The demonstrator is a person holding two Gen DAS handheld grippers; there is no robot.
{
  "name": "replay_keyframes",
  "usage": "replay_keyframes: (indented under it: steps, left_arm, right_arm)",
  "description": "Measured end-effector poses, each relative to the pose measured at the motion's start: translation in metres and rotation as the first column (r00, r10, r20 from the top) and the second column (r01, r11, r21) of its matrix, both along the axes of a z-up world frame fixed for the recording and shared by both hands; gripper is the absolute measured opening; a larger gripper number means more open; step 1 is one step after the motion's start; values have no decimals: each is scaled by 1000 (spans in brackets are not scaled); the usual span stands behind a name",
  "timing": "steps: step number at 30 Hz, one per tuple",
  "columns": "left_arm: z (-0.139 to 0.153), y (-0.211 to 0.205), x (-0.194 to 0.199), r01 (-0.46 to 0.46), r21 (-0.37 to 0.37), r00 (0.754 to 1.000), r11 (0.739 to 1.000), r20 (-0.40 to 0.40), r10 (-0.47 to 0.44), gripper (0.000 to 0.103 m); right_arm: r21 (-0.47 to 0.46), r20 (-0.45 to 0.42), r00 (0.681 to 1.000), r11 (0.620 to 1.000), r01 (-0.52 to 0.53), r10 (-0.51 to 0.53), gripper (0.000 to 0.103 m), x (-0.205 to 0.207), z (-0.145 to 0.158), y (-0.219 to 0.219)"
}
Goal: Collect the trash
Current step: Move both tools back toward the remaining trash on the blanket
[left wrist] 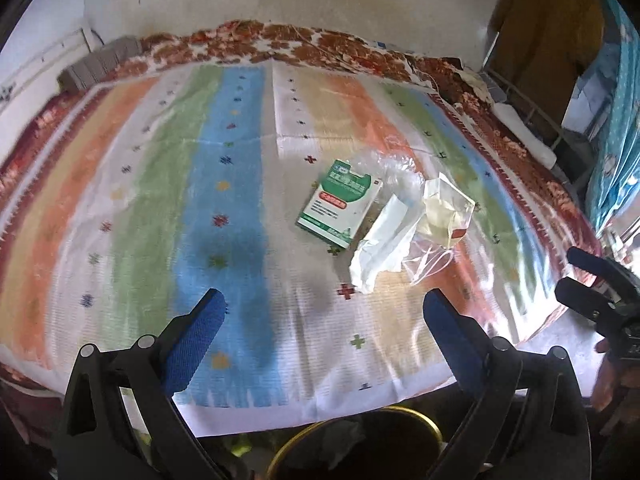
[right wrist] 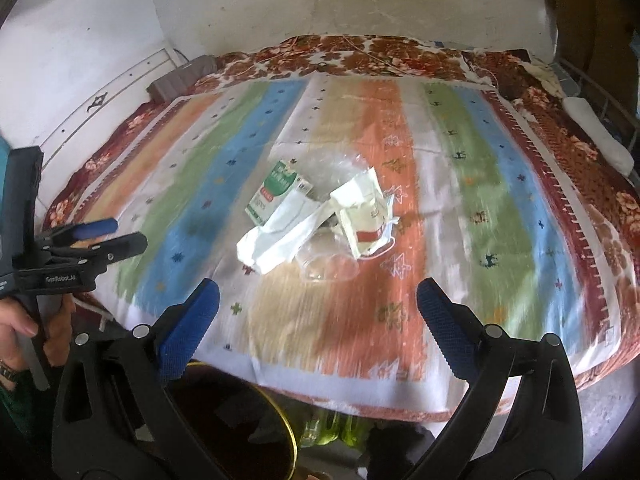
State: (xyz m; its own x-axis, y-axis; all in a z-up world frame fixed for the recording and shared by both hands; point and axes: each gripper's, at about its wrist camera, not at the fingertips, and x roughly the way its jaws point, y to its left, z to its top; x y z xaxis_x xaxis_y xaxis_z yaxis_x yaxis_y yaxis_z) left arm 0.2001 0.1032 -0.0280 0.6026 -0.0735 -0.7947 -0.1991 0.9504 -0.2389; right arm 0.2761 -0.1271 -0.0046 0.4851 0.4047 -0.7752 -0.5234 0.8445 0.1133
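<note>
While both the left gripper [left wrist: 322, 312] and right gripper [right wrist: 318, 304] are held wide apart and empty, the thin plastic wrapper [right wrist: 330, 266] could be missed, being clear and flat on the bed [right wrist: 460, 240].

A striped cloth [right wrist: 360, 208] in blue, green, orange and white covers most of the bed [right wrist: 580, 152], whose red-brown floral blanket [left wrist: 280, 40] shows along the far and side edges. A grey folded item [right wrist: 182, 78] lies at the bed's far left corner, against the white wall [right wrist: 240, 4].
</note>
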Motion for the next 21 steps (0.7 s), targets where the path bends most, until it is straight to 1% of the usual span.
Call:
replay_keyframes:
  steps: [3,6,9,11,14,17,18,19,21]
  left_arm:
    - [-8,2,6,4,-45,1000,999,-6,-4,96]
    - [-16,0,13,30,-76,1000,997,-5,-31,93]
    - [-24,-3,22,48,-88,998,995,-28,-50,90]
    - [-27,-6,27,59,-85,998,995,-29,-62,90]
    - [-31,-9,34,74,-69,996,995,-41,-77,90]
    - [-35,-12,40,89,-74,994,993,-54,-93,89]
    - [-36,-11,41,89,-74,994,993,-55,-93,88]
    - [-38,-11,43,89,-76,994,993,-57,-94,87]
    - [-42,-9,46,83,-86,994,993,-57,-88,85]
  right_arm:
    - [3,9,1000,1000,8,-8,94,8,0,2]
    - [31,5,1000,999,18,-18,94,20,2,3]
    - [25,17,999,999,33,-33,94,32,0,2]
    - [19,13,999,999,45,-45,94,41,-4,1]
    - [20,-6,998,998,66,-66,93,54,-9,-2]
    - [42,-37,995,995,93,-91,93,65,-15,-4]
    - [51,-53,994,993,103,-100,92,69,-17,-4]
    - [53,-72,992,992,111,-107,89,75,-21,-3]
    - [42,-77,991,993,110,-106,85,83,-26,3]
